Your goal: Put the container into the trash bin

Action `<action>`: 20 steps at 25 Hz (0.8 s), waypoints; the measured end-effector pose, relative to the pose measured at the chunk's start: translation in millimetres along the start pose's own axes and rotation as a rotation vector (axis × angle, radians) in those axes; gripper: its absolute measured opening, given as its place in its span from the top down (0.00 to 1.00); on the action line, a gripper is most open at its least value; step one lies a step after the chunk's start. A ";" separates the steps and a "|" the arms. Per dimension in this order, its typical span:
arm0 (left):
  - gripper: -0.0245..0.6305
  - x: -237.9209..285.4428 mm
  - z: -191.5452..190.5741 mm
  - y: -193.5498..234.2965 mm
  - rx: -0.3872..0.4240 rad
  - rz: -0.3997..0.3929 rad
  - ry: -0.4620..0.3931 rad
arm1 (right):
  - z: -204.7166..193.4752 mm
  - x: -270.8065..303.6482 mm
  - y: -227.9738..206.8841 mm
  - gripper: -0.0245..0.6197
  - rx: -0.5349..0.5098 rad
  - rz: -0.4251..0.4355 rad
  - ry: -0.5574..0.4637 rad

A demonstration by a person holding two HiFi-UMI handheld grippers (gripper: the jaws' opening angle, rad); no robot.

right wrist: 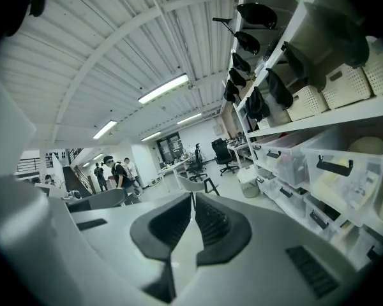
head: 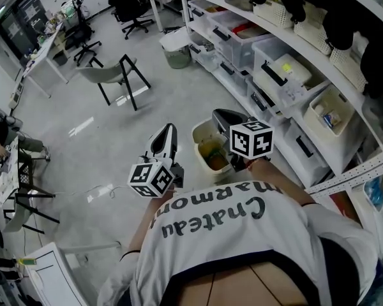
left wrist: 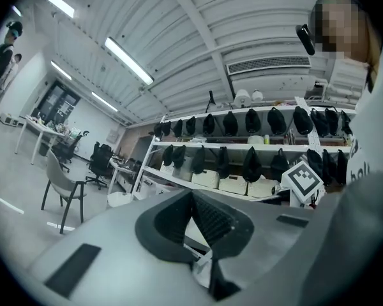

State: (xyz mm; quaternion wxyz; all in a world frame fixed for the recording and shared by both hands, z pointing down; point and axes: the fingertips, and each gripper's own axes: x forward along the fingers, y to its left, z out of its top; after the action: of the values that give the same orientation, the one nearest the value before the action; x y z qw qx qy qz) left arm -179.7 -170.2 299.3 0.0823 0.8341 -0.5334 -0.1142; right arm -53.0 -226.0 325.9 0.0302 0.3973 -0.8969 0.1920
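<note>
The right hand-held gripper (right wrist: 193,199), jaws together on nothing, hangs just over the trash bin (head: 198,139) by the shelves (head: 287,56), seemingly with its job done: what looks like the container (head: 212,152) lies inside, while the left hand-held gripper (left wrist: 193,195), likewise closed and empty, idles alongside.

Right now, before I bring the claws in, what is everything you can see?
trash bin: one, cream, open, on the floor just ahead of the claws; something yellowish inside
second bin: one, white, farther off by the shelving's end
shelving: one unit, white, along the right
storage boxes: several, clear, on the lower shelves
baskets: several, white, upper shelf
caps: many, black, along the upper shelves
chair: one, grey with black legs, open floor
office chairs: black, by the far desks
shirt: white, dark lettering
left claw: shut, empty
right claw: shut, empty
</note>
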 end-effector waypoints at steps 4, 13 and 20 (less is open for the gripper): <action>0.93 -3.1 -6.9 -0.1 -0.018 0.004 0.010 | -8.7 -2.1 0.1 0.90 0.020 -0.002 0.021; 0.93 -2.7 -10.2 -5.2 -0.020 0.002 0.010 | -16.4 -5.7 -2.2 0.90 0.001 -0.012 0.051; 0.93 -6.1 -17.1 -10.9 -0.035 0.000 0.022 | -27.2 -9.1 -6.1 0.90 0.010 -0.023 0.078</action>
State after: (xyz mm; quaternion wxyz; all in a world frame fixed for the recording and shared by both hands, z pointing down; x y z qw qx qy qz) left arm -167.9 -159.8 313.4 0.1027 0.8336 -0.5305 -0.1143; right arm -45.1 -213.3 351.1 0.0653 0.3999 -0.8895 0.2114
